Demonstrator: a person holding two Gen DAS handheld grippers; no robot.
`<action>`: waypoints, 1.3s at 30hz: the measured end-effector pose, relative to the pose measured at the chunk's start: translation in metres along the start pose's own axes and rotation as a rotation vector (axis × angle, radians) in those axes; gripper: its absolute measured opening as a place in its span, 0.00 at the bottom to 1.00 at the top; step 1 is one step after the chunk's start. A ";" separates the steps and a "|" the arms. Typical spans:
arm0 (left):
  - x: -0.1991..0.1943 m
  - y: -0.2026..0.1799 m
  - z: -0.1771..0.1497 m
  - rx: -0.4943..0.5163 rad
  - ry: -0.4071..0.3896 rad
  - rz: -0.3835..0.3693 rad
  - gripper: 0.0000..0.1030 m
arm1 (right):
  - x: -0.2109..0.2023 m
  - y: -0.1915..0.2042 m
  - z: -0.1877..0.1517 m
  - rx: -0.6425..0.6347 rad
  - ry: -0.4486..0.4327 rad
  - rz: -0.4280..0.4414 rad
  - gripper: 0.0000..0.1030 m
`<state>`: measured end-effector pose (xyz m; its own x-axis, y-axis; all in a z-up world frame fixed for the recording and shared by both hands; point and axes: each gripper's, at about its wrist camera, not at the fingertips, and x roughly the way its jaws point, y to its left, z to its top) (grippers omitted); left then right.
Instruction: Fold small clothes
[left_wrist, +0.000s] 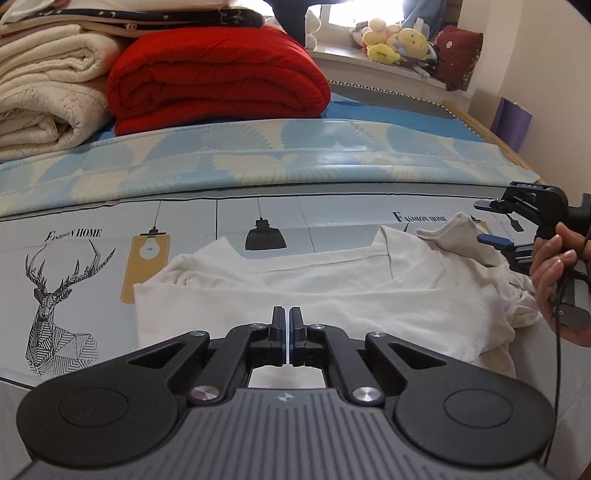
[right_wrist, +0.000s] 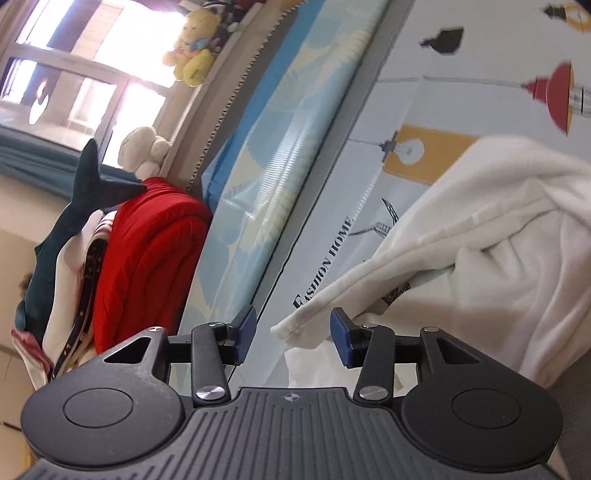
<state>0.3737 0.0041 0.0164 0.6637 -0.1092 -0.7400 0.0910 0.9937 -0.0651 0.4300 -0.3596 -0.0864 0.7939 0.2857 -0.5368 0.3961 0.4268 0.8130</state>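
Note:
A white garment (left_wrist: 332, 291) lies spread on the printed bed cover (left_wrist: 92, 258), its right side bunched and lifted. My left gripper (left_wrist: 287, 321) is shut, its blue pads together just over the garment's near edge, with no cloth seen between them. My right gripper (right_wrist: 291, 328) is open, and a loose white hem of the garment (right_wrist: 480, 229) hangs between its blue pads (right_wrist: 341, 338). The right gripper also shows at the right edge of the left wrist view (left_wrist: 491, 221), held in a hand, beside the garment's raised corner.
A folded red quilt (left_wrist: 218, 74) and cream blankets (left_wrist: 44, 96) are stacked at the bed's far left. Plush toys (left_wrist: 391, 44) sit on the window ledge behind. A blue-patterned mat (left_wrist: 258, 155) runs across the bed beyond the garment.

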 end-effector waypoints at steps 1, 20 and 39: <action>0.000 0.000 0.000 -0.002 0.001 -0.003 0.01 | 0.004 -0.001 0.000 0.008 0.003 -0.006 0.47; -0.006 0.002 0.003 -0.023 -0.004 -0.017 0.01 | 0.004 0.001 -0.001 -0.035 -0.027 -0.043 0.04; -0.001 0.031 0.011 -0.451 0.052 -0.345 0.34 | -0.094 0.047 -0.112 -0.134 0.157 0.145 0.04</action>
<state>0.3840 0.0347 0.0220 0.6134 -0.4394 -0.6562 -0.0373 0.8138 -0.5799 0.3228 -0.2705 -0.0229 0.7524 0.4777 -0.4536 0.2102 0.4785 0.8525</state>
